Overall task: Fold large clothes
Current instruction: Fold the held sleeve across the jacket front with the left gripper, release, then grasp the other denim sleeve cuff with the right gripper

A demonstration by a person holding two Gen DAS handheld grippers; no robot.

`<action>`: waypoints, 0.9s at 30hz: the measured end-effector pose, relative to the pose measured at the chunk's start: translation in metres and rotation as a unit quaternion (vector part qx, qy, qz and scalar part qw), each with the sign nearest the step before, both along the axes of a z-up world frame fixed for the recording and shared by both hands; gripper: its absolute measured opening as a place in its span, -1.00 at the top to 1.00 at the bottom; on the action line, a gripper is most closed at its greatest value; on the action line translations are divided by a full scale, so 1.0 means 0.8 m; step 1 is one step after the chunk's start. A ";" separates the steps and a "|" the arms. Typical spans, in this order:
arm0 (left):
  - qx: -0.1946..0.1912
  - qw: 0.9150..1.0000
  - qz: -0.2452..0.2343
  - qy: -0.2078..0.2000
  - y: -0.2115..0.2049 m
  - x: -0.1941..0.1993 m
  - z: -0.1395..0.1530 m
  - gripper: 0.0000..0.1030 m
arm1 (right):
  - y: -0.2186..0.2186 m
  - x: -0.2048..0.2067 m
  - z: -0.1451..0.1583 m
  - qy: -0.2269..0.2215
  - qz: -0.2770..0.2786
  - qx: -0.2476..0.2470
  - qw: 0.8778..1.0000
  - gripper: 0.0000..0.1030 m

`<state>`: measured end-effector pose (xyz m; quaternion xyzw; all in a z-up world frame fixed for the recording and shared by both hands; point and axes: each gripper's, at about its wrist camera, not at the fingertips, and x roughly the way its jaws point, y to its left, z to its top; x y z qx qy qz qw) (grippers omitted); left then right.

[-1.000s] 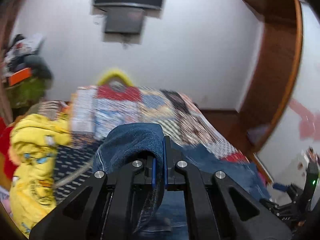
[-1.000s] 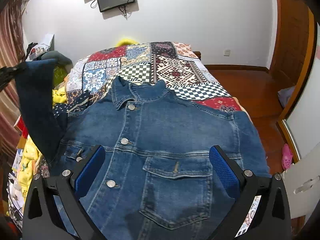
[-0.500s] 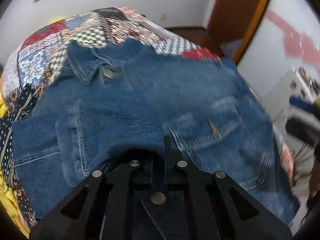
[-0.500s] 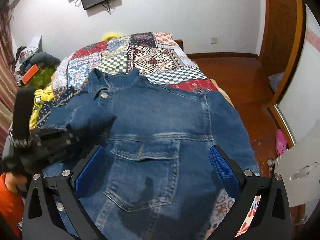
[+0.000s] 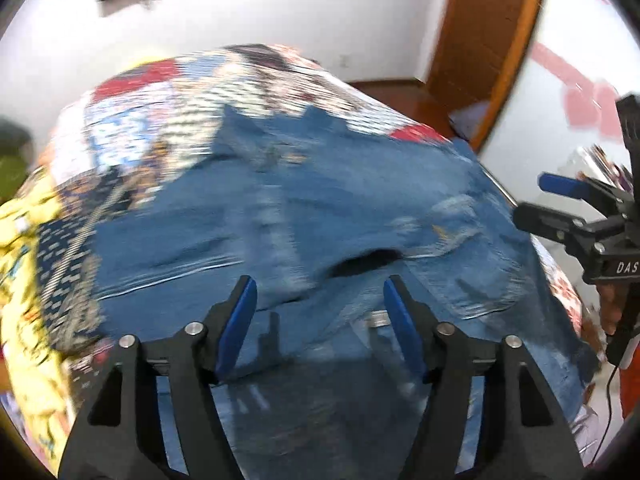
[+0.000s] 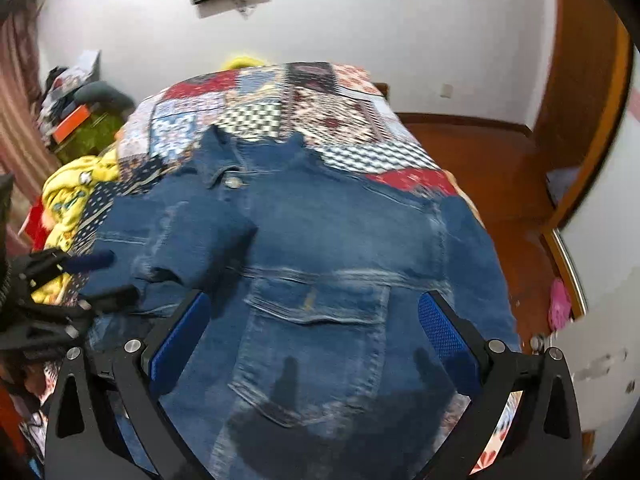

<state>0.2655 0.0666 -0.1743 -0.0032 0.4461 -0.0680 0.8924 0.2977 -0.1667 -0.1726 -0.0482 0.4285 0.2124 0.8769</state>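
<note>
A: Left wrist view, item one?
B: My left gripper [image 5: 320, 312]: jaws apart, just been opening, nothing pinched. Under them the denim jacket [image 5: 320, 208], sleeve folded across its front, on the patchwork bed [image 5: 192, 92].
A: Right wrist view?
B: My right gripper [image 6: 312, 328]: jaws wide apart, empty, above the jacket's chest pocket [image 6: 316, 320]. Yellow cloth [image 6: 68, 196] beside the bed.
</note>
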 end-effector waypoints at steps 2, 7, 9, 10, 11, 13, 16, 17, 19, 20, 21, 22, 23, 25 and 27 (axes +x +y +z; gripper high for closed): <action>0.016 0.999 0.032 -0.006 0.035 -0.009 0.002 -0.32 | 0.024 -0.002 0.002 -0.005 0.025 -0.007 1.000 -1.00; 0.023 0.995 0.096 0.010 0.104 -0.023 -0.012 -0.34 | 0.087 -0.003 -0.008 -0.008 0.090 -0.037 0.995 -1.00; 0.017 0.993 0.117 0.021 0.127 -0.029 -0.025 -0.34 | 0.112 -0.002 -0.017 -0.005 0.115 -0.054 0.992 -1.00; 0.016 0.992 0.126 0.026 0.136 -0.032 -0.032 -0.34 | 0.123 -0.002 -0.021 -0.004 0.126 -0.062 0.990 -1.00; 0.016 0.991 0.131 0.029 0.141 -0.037 -0.038 -0.34 | 0.136 -0.001 -0.027 -0.001 0.139 -0.074 0.988 -1.00; 0.013 0.990 0.137 0.037 0.152 -0.041 -0.052 -0.34 | 0.161 0.000 -0.038 -0.002 0.161 -0.099 0.982 -1.00; 0.012 0.988 0.143 0.051 0.164 -0.036 -0.073 -0.34 | 0.193 0.002 -0.052 -0.006 0.187 -0.131 0.974 -1.00; 0.014 0.987 0.146 0.058 0.166 -0.035 -0.082 -0.34 | 0.201 0.003 -0.057 -0.006 0.193 -0.139 0.971 -1.00; 0.012 0.986 0.148 0.070 0.171 -0.030 -0.095 -0.34 | 0.220 0.004 -0.070 -0.004 0.211 -0.158 0.965 -0.97; 0.011 0.986 0.148 0.074 0.171 -0.029 -0.099 -0.34 | 0.226 0.004 -0.075 -0.001 0.219 -0.169 0.961 -0.97; 0.008 0.986 0.148 0.079 0.171 -0.028 -0.105 -0.34 | 0.232 0.005 -0.080 0.001 0.224 -0.178 0.958 -0.96; 0.007 0.986 0.147 0.080 0.171 -0.027 -0.108 -0.34 | 0.236 0.005 -0.083 0.000 0.227 -0.186 0.956 -0.93; 0.006 0.986 0.147 0.082 0.170 -0.027 -0.112 -0.34 | 0.241 0.006 -0.090 -0.002 0.229 -0.199 0.953 -0.83; 0.005 0.986 0.147 0.080 0.169 -0.027 -0.117 -0.34 | 0.243 0.007 -0.098 -0.002 0.239 -0.214 0.947 -0.70; 0.001 0.986 0.148 0.080 0.170 -0.027 -0.120 -0.35 | 0.245 0.007 -0.103 -0.004 0.245 -0.220 0.944 -0.56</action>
